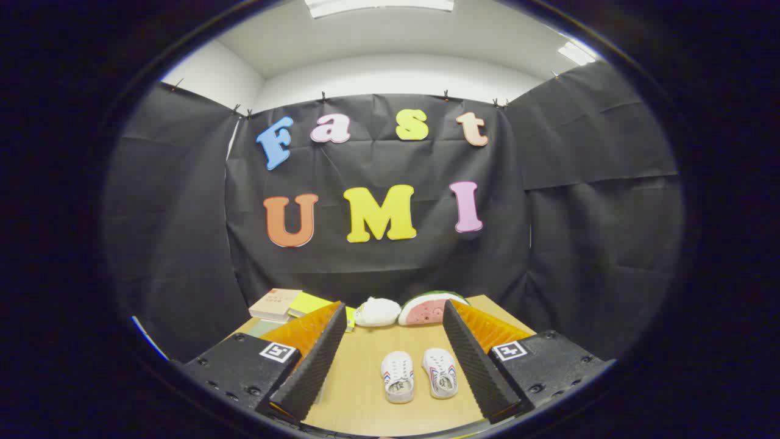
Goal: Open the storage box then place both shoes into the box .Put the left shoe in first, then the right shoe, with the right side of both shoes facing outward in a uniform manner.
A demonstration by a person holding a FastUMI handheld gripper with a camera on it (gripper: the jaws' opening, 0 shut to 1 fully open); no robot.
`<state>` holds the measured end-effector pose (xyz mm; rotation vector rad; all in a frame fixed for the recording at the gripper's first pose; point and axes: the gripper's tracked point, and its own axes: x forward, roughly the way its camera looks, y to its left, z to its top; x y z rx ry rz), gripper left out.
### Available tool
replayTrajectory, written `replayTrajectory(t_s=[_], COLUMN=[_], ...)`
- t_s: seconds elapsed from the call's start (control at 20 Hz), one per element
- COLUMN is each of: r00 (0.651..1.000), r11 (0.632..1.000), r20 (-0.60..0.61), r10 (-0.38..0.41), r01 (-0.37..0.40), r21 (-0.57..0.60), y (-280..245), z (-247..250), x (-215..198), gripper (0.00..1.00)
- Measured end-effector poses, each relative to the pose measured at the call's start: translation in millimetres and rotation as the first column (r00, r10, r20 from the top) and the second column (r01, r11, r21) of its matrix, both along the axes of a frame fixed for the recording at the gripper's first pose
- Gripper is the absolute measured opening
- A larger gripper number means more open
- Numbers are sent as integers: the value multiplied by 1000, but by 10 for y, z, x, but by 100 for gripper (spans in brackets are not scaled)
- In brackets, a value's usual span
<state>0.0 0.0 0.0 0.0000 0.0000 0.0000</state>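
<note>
Quick count: two shoes, white with red-blue side stripes, lying side by side on the counter (365, 390) in the lower middle of the frame. Left one (398, 377), right one (440, 372). Toes point away toward the far wall, heel openings face the camera. They sit close together, not clearly touching.

One gripper (390, 360), two fingers, spread wide apart and gripping nothing. Left finger (311, 360) and right finger (478, 360) flank the shoes; both shoes lie between the fingers in the picture, on the counter below them. No contact with either shoe. Fingers point forward and slightly down over the counter, roughly level with each other.

Far end of the counter, center frame: one white plush lump (378, 311) and one watermelon-slice toy (426, 306), side by side, just beside each other. Left of those: one tan book (274, 303), one yellow-green pad (308, 303) next to it, partly hidden by the left finger.

Storage box: cannot tell where it is.
</note>
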Motion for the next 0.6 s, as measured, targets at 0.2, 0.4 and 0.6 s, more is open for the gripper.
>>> replayTrajectory(t_s=[0.2, 0.4, 0.6], r00=[999, 999, 1000], r11=[1000, 999, 998], r20=[-31, -8, -20], r10=[17, 38, 24], r01=[-18, -39, -25], r21=[-24, -21, -54], y=[121, 229, 258], z=[-64, -14, -83], x=[81, 139, 198], gripper=[100, 100, 100])
